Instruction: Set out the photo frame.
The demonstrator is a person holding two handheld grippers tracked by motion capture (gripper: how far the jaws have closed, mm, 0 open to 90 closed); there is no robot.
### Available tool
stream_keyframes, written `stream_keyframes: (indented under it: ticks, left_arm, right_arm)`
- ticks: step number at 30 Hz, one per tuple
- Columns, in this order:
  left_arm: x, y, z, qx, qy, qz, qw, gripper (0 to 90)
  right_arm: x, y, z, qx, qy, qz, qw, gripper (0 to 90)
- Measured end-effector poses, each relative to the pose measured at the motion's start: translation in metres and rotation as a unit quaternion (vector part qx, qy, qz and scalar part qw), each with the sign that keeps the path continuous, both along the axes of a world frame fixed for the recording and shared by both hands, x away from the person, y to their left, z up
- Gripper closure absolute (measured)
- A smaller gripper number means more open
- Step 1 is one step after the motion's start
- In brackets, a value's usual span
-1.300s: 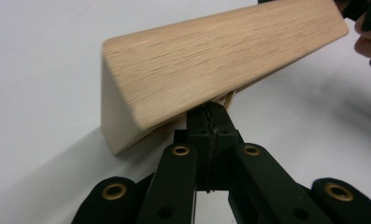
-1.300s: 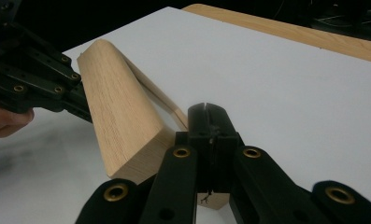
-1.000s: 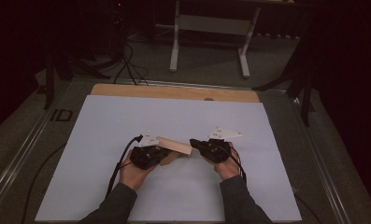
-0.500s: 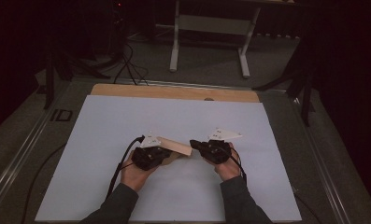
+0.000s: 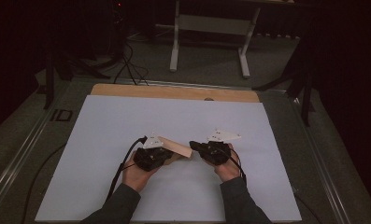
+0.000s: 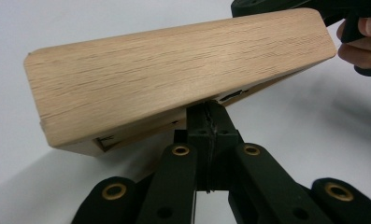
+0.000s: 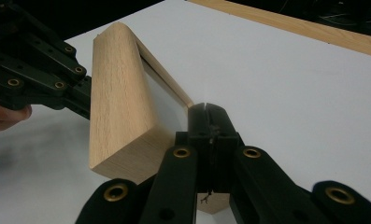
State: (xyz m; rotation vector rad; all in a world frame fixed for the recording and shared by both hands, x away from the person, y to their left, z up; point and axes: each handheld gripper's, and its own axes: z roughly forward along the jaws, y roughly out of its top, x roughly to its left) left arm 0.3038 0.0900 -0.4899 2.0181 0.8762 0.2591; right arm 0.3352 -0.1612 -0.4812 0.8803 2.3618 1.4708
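Note:
A pale wooden frame [image 5: 176,147] is held tilted just above the white sheet [image 5: 127,121], between the two hands. My left gripper [image 5: 170,155] grips its near left end; in the left gripper view the jaws [image 6: 209,112] are pressed together under the frame's broad wooden side [image 6: 174,79]. My right gripper [image 5: 193,146] meets the frame's right end; in the right gripper view the jaws [image 7: 206,119] are closed on a thin edge beside the rounded wooden bar [image 7: 115,102]. The left gripper's black fingers [image 7: 57,84] reach the bar from the far side.
The white sheet covers a table with a wooden strip [image 5: 174,92] bare along its far edge. A white metal stand [image 5: 209,23] is on the dark floor beyond. Cables [image 5: 120,172] trail from the grippers toward the near edge.

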Motion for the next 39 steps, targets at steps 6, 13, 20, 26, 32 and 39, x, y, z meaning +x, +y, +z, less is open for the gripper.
stream_keyframes:
  ticks: [6,13,20,26,32,39]
  left_arm:
    - [-0.002,-0.001,0.002,-0.001,-0.003,-0.004,1.0000,89.7]
    - [-0.002,-0.003,0.002,0.000,-0.002,-0.005,1.0000,89.7]
    - [0.000,-0.006,0.000,0.005,0.000,-0.007,1.0000,89.7]
    - [0.003,-0.005,-0.001,0.005,0.002,-0.003,1.0000,89.7]
    - [0.005,-0.005,-0.002,0.005,0.003,0.002,1.0000,89.7]
    - [0.008,-0.003,-0.002,0.004,0.004,0.007,1.0000,89.7]
  right_arm:
    - [0.000,0.000,-0.001,0.000,0.002,-0.001,1.0000,89.7]
    - [-0.001,0.000,0.000,0.000,0.003,0.000,1.0000,89.7]
    - [-0.001,0.000,0.000,0.000,0.004,0.001,1.0000,89.7]
    - [-0.003,0.001,0.000,0.000,0.004,0.007,1.0000,89.7]
    - [-0.004,0.003,0.000,-0.002,0.004,0.010,0.9999,89.7]
    - [-0.005,0.005,-0.002,-0.007,0.005,0.015,0.9999,89.7]
